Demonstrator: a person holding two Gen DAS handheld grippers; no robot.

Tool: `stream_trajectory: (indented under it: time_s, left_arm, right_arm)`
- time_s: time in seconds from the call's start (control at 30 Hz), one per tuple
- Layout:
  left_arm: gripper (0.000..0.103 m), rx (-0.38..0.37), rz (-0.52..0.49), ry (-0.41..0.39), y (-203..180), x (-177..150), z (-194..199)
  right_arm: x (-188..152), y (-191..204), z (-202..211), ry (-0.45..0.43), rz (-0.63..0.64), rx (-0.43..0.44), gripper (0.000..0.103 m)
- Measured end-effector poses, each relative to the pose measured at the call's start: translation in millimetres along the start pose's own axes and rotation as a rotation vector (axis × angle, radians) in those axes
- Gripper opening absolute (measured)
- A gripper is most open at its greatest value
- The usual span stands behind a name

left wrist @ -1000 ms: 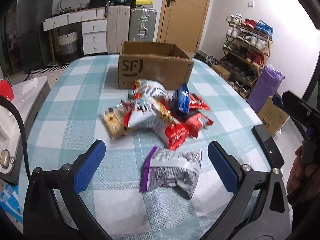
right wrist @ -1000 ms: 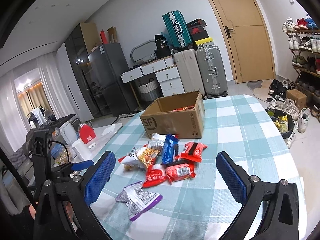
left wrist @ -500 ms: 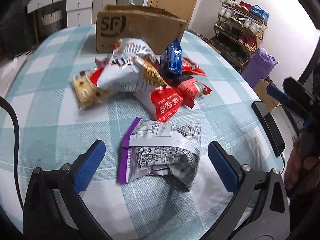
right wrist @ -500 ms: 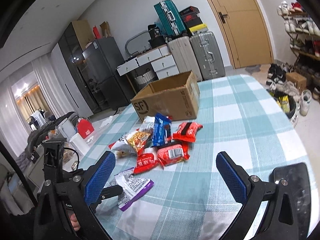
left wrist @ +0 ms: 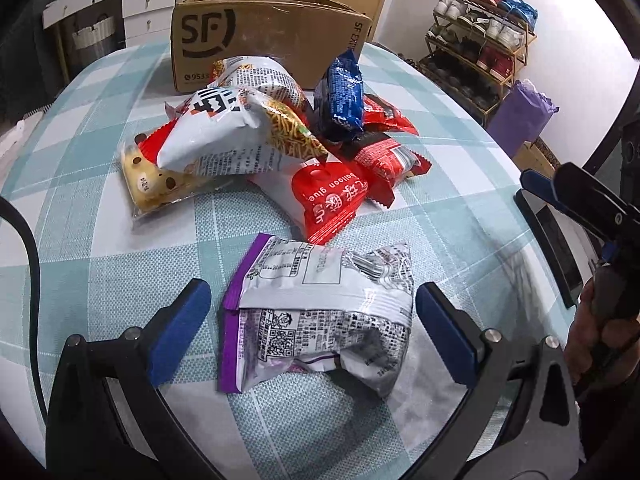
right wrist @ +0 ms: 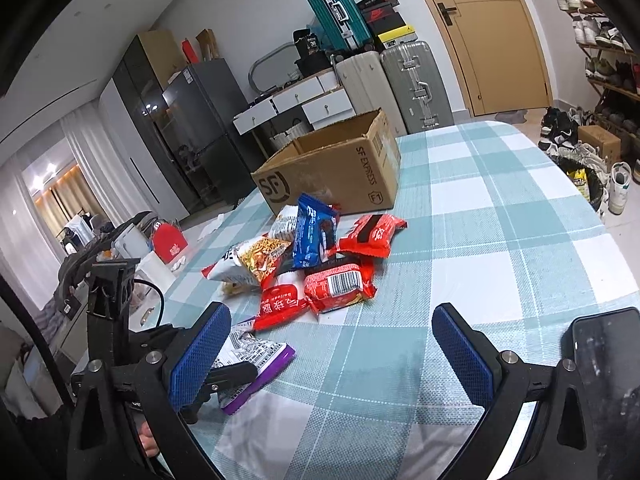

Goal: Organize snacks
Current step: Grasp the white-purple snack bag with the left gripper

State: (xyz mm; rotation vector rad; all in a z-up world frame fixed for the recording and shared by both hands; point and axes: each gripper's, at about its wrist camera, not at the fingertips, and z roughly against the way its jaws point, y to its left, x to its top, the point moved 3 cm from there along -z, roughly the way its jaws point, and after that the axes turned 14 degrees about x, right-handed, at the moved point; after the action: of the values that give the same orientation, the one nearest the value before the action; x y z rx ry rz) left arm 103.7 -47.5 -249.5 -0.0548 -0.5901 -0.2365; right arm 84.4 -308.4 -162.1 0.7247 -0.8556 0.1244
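Note:
A purple-and-silver snack bag [left wrist: 320, 312] lies on the checked tablecloth between the wide-apart fingers of my left gripper [left wrist: 316, 328], which is open around it. The same bag [right wrist: 256, 360] shows partly behind a finger in the right wrist view. Beyond it is a pile of snacks: a red packet [left wrist: 328, 200], a white chip bag [left wrist: 224, 136], a blue bag [left wrist: 340, 92]. An open SF cardboard box [left wrist: 264, 40] stands behind the pile. My right gripper [right wrist: 332, 352] is open over bare cloth, empty.
A black phone [right wrist: 604, 360] lies at the table's near right edge. A shoe rack [left wrist: 480, 40] stands to the right of the table. Suitcases [right wrist: 400, 80] and drawers stand by the back wall. The table's right side [right wrist: 500, 208] is bare cloth.
My left gripper has moved forward and lower, so the purple bag now lies between its fingers. The right gripper has dropped closer to the table.

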Motion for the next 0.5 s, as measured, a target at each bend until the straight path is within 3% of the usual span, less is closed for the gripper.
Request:
stream_trajectory:
  time_s: [0.2, 0.37, 0.43, 0.5]
  left_arm:
    - [0.096, -0.013, -0.011, -0.013, 0.2, -1.0, 2.0]
    - [0.083, -0.024, -0.022, -0.018, 1.3, -7.3, 9.1]
    - [0.064, -0.02, -0.047, -0.025, -1.1, -8.7, 12.1]
    - [0.058, -0.025, -0.044, -0.022, -0.2, -10.0, 13.1]
  right_arm:
    - [-5.0, -1.2, -3.3, 0.012, -0.006, -0.001, 0.102]
    - [-6.8, -0.6, -2.8, 0.015, -0.011, -0.007, 0.102]
    - [-7.1, 1.7, -1.8, 0.015, -0.006, -0.011, 0.102]
    - [-7.2, 4.0, -1.4, 0.017, 0.0, -0.012, 0.102]
